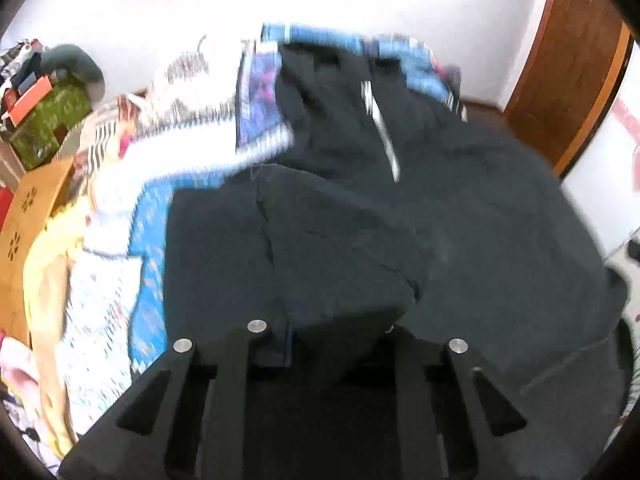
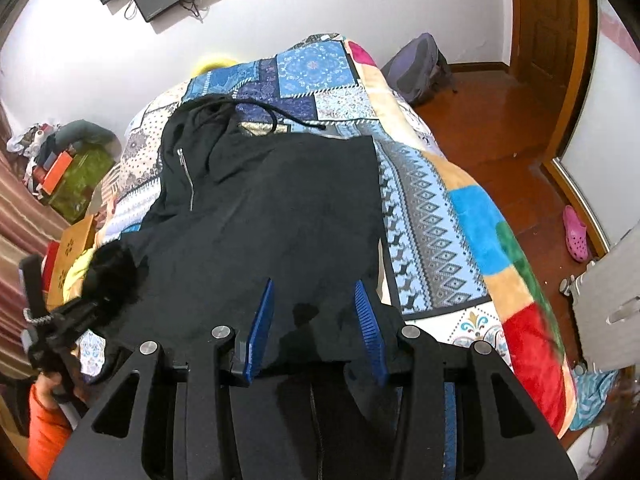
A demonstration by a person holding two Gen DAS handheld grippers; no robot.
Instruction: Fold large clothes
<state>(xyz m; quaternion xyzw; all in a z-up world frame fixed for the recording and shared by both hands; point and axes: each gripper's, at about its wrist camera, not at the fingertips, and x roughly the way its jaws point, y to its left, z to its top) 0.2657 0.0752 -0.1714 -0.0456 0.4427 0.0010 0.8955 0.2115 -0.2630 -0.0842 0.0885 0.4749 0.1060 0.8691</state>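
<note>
A large black hooded jacket [image 2: 280, 208] with a silver zip [image 2: 186, 176] and a drawstring lies spread on the patterned bed quilt [image 2: 432, 208]. My right gripper [image 2: 316, 312] is open, its blue fingers [image 2: 260, 332] standing apart just over the jacket's near hem. In the left wrist view the jacket [image 1: 460, 220] fills the frame, and a fold of it [image 1: 340, 280] drapes over my left gripper [image 1: 336, 336] and hides the fingers. The left gripper also shows in the right wrist view [image 2: 68, 320], at the jacket's left edge.
The bed's right edge drops to a wooden floor [image 2: 500, 128] with a pink shoe [image 2: 576, 236] and a backpack [image 2: 420, 68]. Cardboard boxes [image 2: 76, 240] and clutter stand left of the bed. A wooden door [image 2: 548, 20] is at the far right.
</note>
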